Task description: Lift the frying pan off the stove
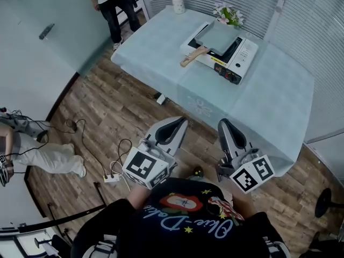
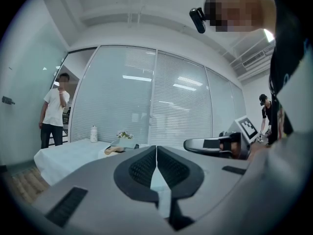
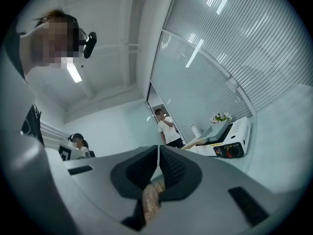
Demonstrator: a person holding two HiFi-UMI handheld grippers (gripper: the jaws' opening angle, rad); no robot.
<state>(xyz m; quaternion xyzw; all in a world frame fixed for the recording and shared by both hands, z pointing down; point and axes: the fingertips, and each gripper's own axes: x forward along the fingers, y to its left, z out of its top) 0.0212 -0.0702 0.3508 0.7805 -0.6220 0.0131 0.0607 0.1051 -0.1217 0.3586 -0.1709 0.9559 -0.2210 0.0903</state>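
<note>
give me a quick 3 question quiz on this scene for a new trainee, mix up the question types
1. True or false: the frying pan rests on the bare table, off the stove.
2. Which thing stands just behind the stove? A. flowers B. a kettle C. a bowl
3. Fill in the blank: the left gripper and the right gripper are both ____, with nothing between their jaws.

Key: 1 false, the pan sits on the stove; 2 A; 3 shut.
</note>
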